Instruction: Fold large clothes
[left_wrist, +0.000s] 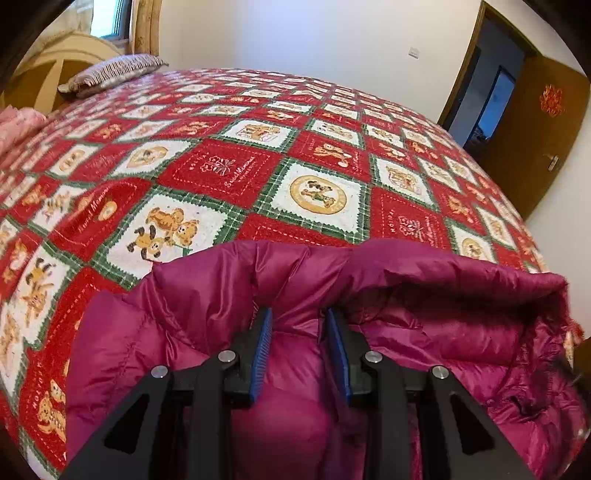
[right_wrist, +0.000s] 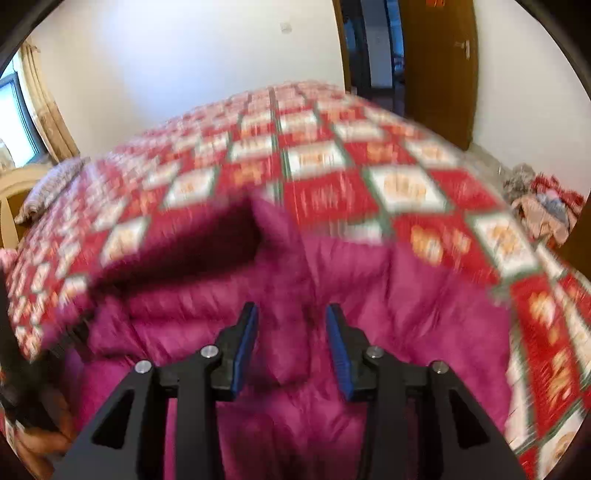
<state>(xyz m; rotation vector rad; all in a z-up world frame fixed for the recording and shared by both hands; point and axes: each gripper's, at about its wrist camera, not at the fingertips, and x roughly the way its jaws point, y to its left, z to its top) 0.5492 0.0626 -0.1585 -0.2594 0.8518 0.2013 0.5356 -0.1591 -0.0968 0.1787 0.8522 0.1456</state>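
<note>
Down jacket, magenta, puffy and quilted, lies on the bed's red patchwork bedspread, filling the lower half of both wrist views, its far edge bunched into a raised roll across the frame's middle. We judge it light but bulky, soft, springy with trapped air, and the shiny shell looks slippery, so thin pinches will likely slide off. Left tongs stand apart with a bulge of jacket fabric between the blue pads; we see no squeeze on it, so not clamped. Right tongs also apart over the jacket, fabric between them, no grip visible; that view is motion-blurred. Best hold, we think: a seam or the stitched hem at an outer edge, taking a thick fold deep into the tongs, one corner each side. Striped pillow sits upper left, well apart.
</note>
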